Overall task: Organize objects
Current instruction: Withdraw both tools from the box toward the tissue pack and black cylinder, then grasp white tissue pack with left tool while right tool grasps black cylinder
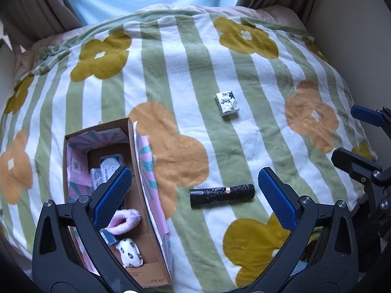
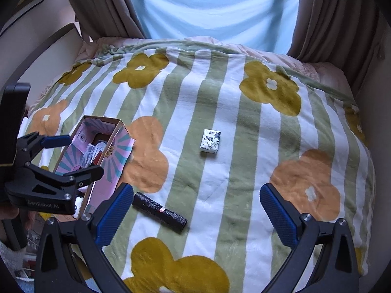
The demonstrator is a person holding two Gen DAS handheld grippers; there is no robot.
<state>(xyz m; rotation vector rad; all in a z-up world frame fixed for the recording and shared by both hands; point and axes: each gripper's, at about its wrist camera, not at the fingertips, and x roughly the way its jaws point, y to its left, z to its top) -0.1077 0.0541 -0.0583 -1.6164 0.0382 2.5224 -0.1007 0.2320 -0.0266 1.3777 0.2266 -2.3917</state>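
Observation:
A black roll of bags (image 1: 222,195) lies on the flowered blanket, just ahead of my open, empty left gripper (image 1: 195,195); it also shows in the right wrist view (image 2: 160,212). A small white patterned pack (image 1: 227,104) lies farther out, also in the right wrist view (image 2: 211,140). An open cardboard box (image 1: 144,190) at the left holds a pink fuzzy item (image 1: 125,221), a spotted white item (image 1: 130,252) and small packets. My right gripper (image 2: 195,212) is open and empty above the blanket, right of the roll. The left gripper also shows over the box (image 2: 73,153).
The striped flowered blanket (image 1: 244,61) covers a bed. Curtains and a bright window (image 2: 215,7) stand behind it. A wall runs along the right side. The box also appears at the left in the right wrist view (image 2: 114,161).

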